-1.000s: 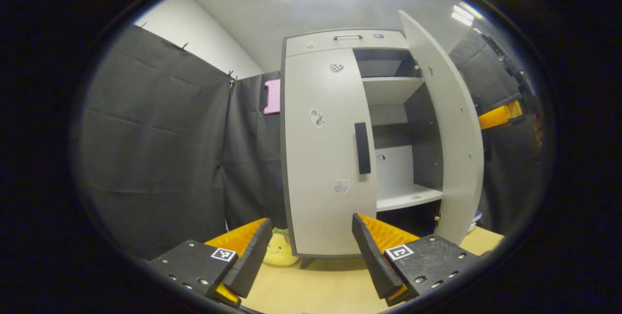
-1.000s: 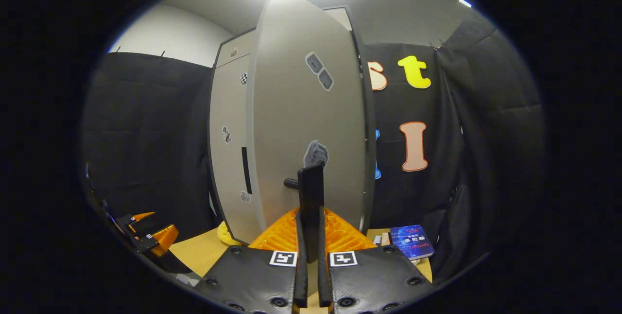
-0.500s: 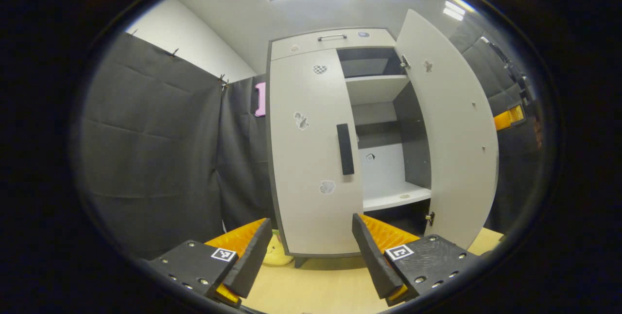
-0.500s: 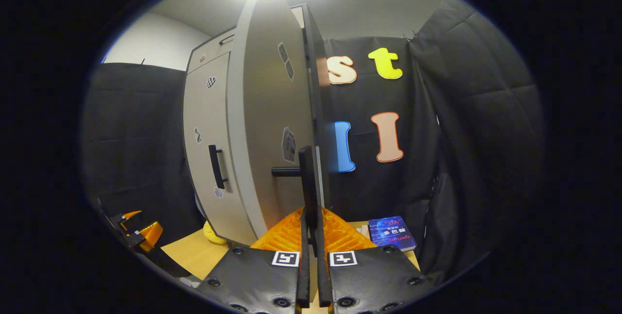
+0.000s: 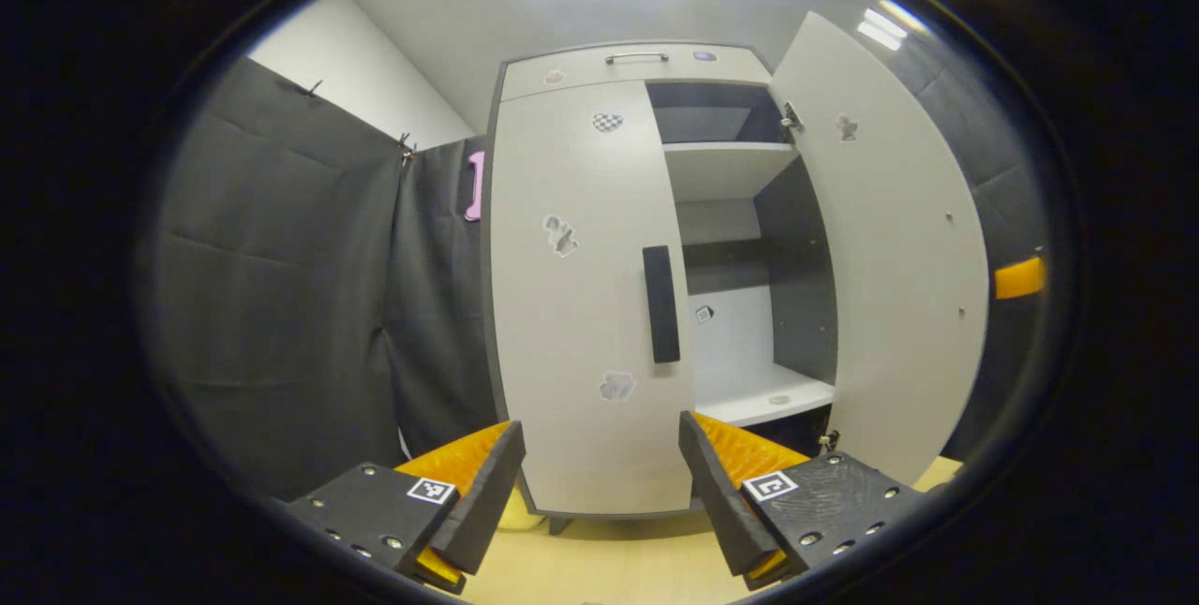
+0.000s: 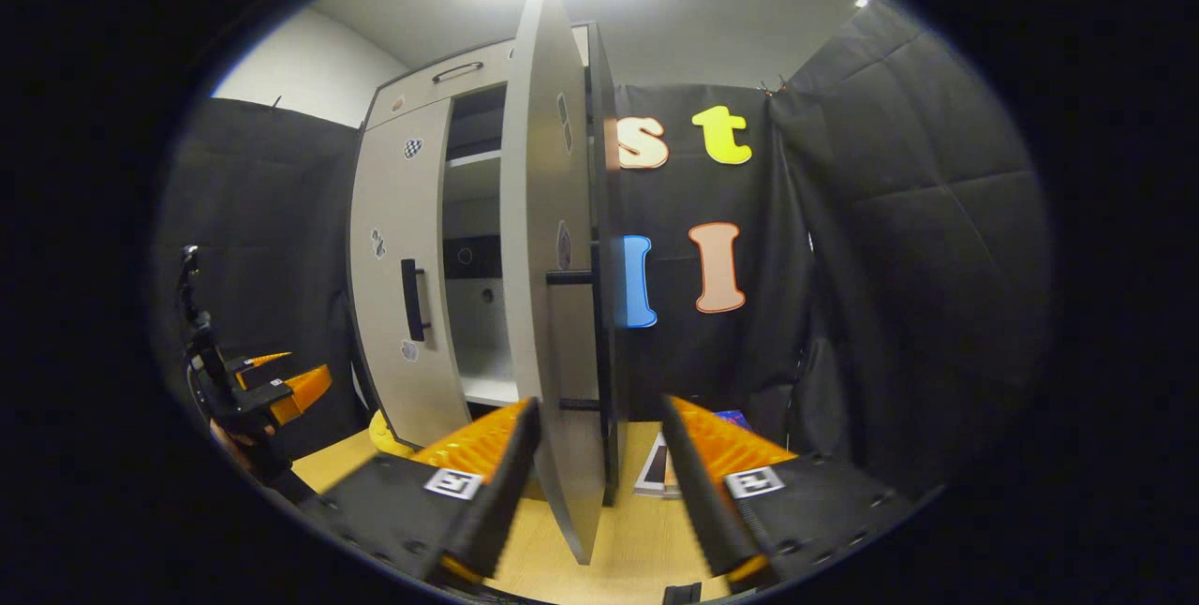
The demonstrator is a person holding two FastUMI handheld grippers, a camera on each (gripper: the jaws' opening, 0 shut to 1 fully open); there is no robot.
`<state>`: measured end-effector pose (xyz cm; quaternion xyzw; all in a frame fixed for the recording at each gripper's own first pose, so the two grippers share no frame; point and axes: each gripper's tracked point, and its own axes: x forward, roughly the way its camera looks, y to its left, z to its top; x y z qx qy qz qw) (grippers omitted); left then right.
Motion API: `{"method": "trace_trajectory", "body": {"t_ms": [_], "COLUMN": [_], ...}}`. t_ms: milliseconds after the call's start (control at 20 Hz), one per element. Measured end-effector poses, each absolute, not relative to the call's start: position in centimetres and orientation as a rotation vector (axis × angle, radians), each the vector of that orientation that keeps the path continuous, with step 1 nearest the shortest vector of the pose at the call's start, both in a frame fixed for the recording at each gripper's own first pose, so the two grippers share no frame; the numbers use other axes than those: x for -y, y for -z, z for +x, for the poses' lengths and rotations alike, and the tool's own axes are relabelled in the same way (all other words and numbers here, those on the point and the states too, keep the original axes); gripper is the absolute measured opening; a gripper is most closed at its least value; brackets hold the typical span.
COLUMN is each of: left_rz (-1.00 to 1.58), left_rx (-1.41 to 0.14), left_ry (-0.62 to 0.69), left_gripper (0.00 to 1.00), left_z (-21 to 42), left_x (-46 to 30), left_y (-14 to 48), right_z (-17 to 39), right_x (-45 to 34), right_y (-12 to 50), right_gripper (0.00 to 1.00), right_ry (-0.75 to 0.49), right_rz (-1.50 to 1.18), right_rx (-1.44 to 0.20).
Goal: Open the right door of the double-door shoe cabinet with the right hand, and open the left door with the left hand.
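Observation:
The pale shoe cabinet's left door [image 5: 581, 305] is closed, its black handle [image 5: 660, 303] straight ahead above my left gripper [image 5: 599, 455], which stands open and apart from it. The right door [image 5: 890, 240] is swung wide, showing shelves [image 5: 721, 169]. In the right gripper view that door [image 6: 548, 258] is edge-on, with its black handle [image 6: 599, 343] just above and beyond my right gripper [image 6: 599, 418], which is open and holds nothing. The left door [image 6: 393, 258] and its handle [image 6: 410, 299] appear farther left, and the left gripper [image 6: 272, 385], hand-held, is at the far left.
A yellow plush toy [image 5: 520, 511] sits at the cabinet's left foot on the wooden floor [image 5: 599, 558]. A book [image 6: 656, 474] lies right of the open door. A drawer with a metal pull [image 5: 637, 57] tops the cabinet. Black cloth walls close in on both sides.
My right gripper opened and let go of the right door's handle after swinging the door wide. The left gripper drew slightly nearer to the left door.

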<state>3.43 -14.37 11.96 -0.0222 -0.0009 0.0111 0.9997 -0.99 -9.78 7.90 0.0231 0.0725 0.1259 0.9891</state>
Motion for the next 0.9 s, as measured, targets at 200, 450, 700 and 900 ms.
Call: {"method": "trace_trajectory", "body": {"t_ms": [200, 450, 700, 900], "left_rz": [-0.056, -0.067, -0.061, -0.071], "left_rx": [0.015, 0.066, 0.070, 0.041], "left_ry": [0.015, 0.058, 0.070, 0.094], "left_gripper": [0.95, 0.95, 0.95, 0.95], "left_z": [8.0, 13.7, 18.8, 22.7], "left_x": [14.8, 16.1, 17.4, 18.7], "left_y": [-13.2, -16.4, -18.3, -18.0], "right_z": [-3.7, -6.3, -7.8, -8.4], "right_x": [11.6, 13.1, 14.0, 13.7], "right_y": [-7.4, -6.4, -5.7, -5.1], "right_gripper": [0.92, 0.95, 0.95, 0.95], "right_ry": [-0.167, -0.090, -0.039, -0.025], "right_rz": [0.010, -0.011, -0.019, -0.005], "right_rx": [-0.117, -0.132, -0.152, -0.165]}}
